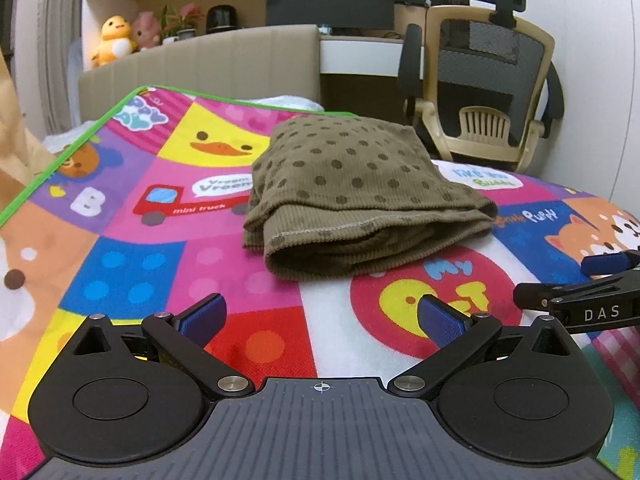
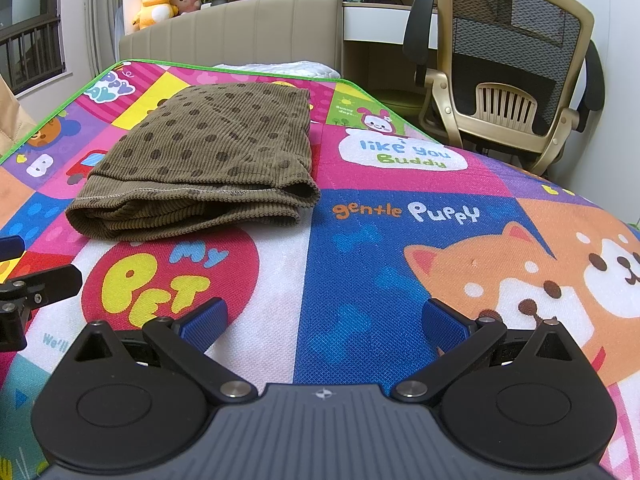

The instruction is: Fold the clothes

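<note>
An olive-brown corduroy garment with dark dots point(image 1: 352, 196) point(image 2: 204, 164) lies folded into a thick rectangle on the colourful cartoon play mat point(image 1: 140, 248) point(image 2: 380, 264). My left gripper point(image 1: 320, 312) is open, a short way in front of the garment's near folded edge, holding nothing. My right gripper point(image 2: 324, 316) is open too, over the mat to the right of the garment and nearer than it, nothing between its blue pads. The right gripper's fingers point(image 1: 576, 300) show at the right edge of the left wrist view; the left gripper's finger point(image 2: 36, 284) shows at the left edge of the right wrist view.
The mat covers a bed with a beige padded headboard point(image 1: 200, 60). A beige and black office chair point(image 1: 488, 80) point(image 2: 504, 68) stands beside the bed at the far right, by a desk. Plush toys point(image 1: 116, 38) and a plant sit on a shelf behind.
</note>
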`<action>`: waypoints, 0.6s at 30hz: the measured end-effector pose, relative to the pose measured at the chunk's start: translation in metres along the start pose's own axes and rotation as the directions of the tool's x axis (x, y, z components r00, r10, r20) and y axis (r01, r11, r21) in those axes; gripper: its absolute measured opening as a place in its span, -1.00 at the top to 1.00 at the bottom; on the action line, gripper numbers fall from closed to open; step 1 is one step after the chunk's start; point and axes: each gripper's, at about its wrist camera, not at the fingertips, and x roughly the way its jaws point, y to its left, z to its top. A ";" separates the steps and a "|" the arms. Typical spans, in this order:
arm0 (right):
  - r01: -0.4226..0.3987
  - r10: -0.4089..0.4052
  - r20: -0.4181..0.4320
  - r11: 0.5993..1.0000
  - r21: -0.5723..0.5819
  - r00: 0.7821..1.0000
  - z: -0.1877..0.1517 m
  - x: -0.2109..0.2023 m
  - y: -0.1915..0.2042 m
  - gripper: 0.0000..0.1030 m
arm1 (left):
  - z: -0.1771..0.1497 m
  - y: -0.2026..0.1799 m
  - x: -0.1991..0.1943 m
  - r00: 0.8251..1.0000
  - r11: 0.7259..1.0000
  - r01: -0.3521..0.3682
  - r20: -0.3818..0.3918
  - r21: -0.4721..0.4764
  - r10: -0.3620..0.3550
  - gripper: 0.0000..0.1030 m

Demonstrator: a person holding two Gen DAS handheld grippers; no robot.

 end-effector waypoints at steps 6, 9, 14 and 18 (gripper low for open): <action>0.000 0.000 0.000 1.000 0.000 1.000 0.000 0.000 0.000 -1.00 | 0.000 0.001 0.002 1.000 1.000 -0.003 -0.008 0.000 0.003 -1.00; 0.000 0.000 0.000 1.000 0.000 1.000 0.000 0.000 0.000 -1.00 | 0.000 0.001 0.002 1.000 1.000 -0.006 -0.011 0.000 0.006 -1.00; 0.000 0.000 0.000 1.000 0.000 1.000 0.000 0.000 0.000 -1.00 | 0.000 0.001 0.002 1.000 1.000 -0.009 -0.014 0.000 0.009 -1.00; 0.000 0.000 0.000 1.000 0.000 1.000 0.000 0.000 0.000 -1.00 | 0.000 0.002 0.003 1.000 1.000 -0.011 -0.018 -0.003 0.011 -1.00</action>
